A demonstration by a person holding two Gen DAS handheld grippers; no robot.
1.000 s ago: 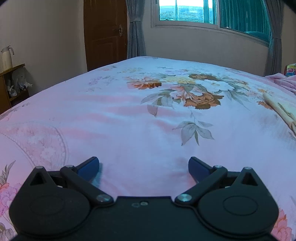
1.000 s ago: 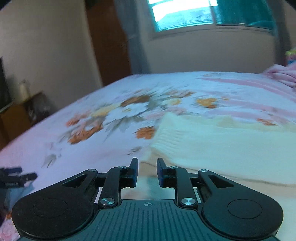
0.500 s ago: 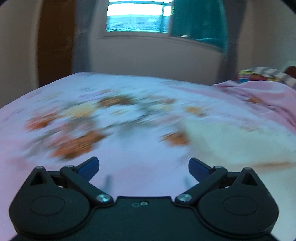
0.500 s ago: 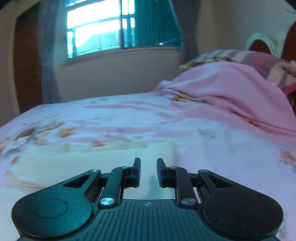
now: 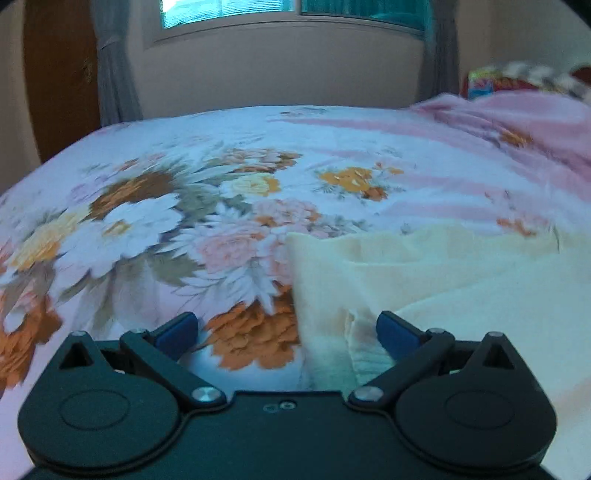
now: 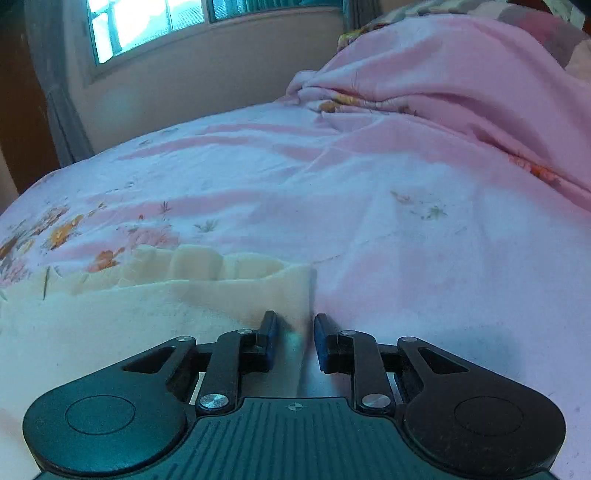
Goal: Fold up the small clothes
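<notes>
A cream knit garment [image 5: 436,273] lies flat on the floral pink bedsheet [image 5: 221,206]. In the left wrist view its left edge and a near corner lie between the wide-open fingers of my left gripper [image 5: 286,330], low over the bed. In the right wrist view the garment [image 6: 155,295] fills the lower left, with a frilled far edge. My right gripper [image 6: 294,341] is at the garment's right edge, jaws narrowly apart, with the edge lying between them and not pinched.
A heaped pink blanket [image 6: 461,85] lies at the right, toward the head of the bed. A window with teal curtains [image 5: 332,11] and a wall stand behind the bed. A brown door [image 5: 59,74] is at the far left.
Both grippers have swung right from the bare bedsheet to the cream garment, the left now at its left edge, the right at its right edge. Neither gripper's opening has changed.
</notes>
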